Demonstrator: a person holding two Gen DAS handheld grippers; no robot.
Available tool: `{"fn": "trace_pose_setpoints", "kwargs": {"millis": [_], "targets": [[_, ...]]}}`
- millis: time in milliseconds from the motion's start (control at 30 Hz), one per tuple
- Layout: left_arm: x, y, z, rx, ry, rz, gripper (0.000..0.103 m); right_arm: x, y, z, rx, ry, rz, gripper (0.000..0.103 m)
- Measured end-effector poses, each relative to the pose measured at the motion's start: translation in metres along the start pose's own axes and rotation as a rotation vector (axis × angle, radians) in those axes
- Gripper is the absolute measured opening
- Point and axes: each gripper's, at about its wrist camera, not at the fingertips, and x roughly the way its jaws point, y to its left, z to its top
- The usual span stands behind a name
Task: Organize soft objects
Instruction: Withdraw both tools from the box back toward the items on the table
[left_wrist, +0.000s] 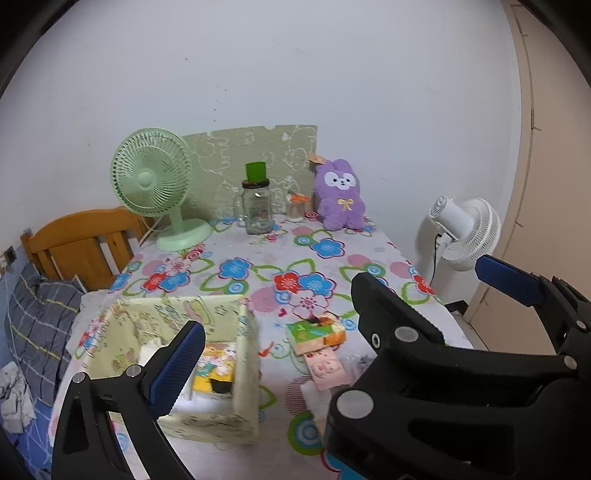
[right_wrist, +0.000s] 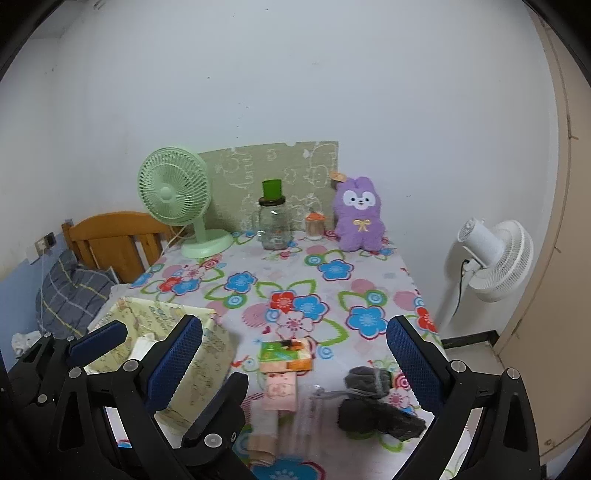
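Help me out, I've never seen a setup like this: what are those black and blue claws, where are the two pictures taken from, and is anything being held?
The claws are two hand-held grippers, each with a wide-angle camera looking along its fingers. One picture comes from the left gripper, the other from the right gripper. Both are open and hold nothing. On the flowered tablecloth lie a pale fabric box, a tissue pack, grey socks, a purple plush rabbit, a glass jar and a green fan.
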Motion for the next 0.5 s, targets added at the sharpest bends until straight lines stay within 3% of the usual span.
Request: {"fn": "trace_pose_setpoints", "kwargs": {"millis": [500], "targets": [[0.030,-0.035,-0.031,-0.012,0.057,-0.037,0.103,0.015,-0.039,-0.036,0.035,0.042,-0.033,0.101]]}}
